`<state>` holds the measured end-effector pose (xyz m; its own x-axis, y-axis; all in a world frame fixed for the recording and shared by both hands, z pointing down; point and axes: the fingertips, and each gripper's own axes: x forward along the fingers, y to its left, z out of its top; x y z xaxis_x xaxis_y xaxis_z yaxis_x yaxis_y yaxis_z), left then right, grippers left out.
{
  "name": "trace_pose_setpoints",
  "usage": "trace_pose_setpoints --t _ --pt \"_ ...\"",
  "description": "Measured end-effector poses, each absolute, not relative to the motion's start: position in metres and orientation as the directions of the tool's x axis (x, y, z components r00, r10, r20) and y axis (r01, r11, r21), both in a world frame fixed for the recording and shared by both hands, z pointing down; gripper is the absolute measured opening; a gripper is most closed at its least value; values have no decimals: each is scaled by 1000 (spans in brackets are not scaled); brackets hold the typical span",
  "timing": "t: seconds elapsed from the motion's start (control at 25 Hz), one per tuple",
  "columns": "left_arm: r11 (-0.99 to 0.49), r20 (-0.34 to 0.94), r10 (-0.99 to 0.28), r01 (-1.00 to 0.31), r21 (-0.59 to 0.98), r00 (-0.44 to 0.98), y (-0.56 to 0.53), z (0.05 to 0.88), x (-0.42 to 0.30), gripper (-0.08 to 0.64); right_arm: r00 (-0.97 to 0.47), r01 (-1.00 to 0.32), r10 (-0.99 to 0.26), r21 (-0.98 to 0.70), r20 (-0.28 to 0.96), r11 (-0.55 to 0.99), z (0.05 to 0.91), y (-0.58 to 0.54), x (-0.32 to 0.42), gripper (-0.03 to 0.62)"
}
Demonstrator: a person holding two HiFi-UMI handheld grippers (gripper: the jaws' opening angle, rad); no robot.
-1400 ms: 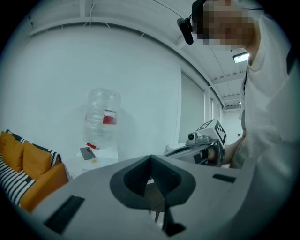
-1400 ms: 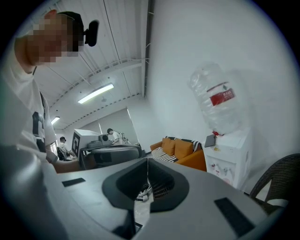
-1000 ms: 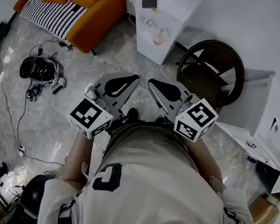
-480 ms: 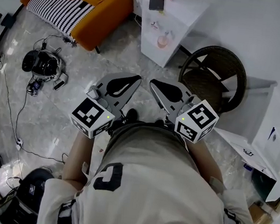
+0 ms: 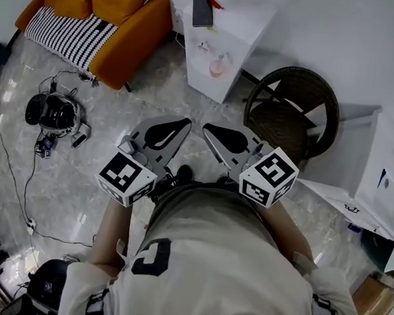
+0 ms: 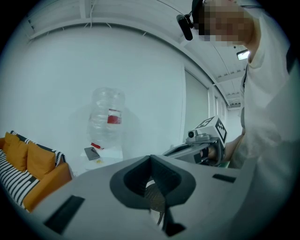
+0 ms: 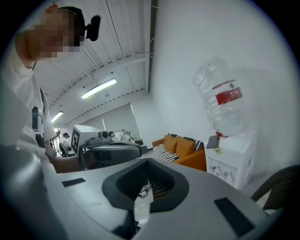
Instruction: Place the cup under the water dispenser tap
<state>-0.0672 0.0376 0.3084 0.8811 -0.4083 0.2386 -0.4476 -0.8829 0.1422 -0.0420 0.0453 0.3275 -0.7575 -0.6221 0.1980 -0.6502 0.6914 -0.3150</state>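
Cup pale pink on the front of the white water dispenser, orange sofa far left, left gripper jaws together, empty, right gripper jaws likewise closed on nothing, wicker chair right.

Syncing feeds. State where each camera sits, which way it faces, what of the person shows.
Head view: on the head, facing steeply down; shirt, left gripper, right gripper show.
Left gripper view: on the left gripper, along its shut jaws towards the water dispenser; right gripper, torso show.
Right gripper view: on the right gripper, along its shut jaws towards the sofa; left gripper, torso show.
Shared: all see water dispenser and sofa.
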Motion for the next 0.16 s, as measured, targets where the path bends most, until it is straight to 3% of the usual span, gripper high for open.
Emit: trace_pose_setpoints --t 0.16 --pt "-885 237 -402 -442 144 884 32 308 -74 57 -750 -658 -630 -312 198 685 327 41 -48 28"
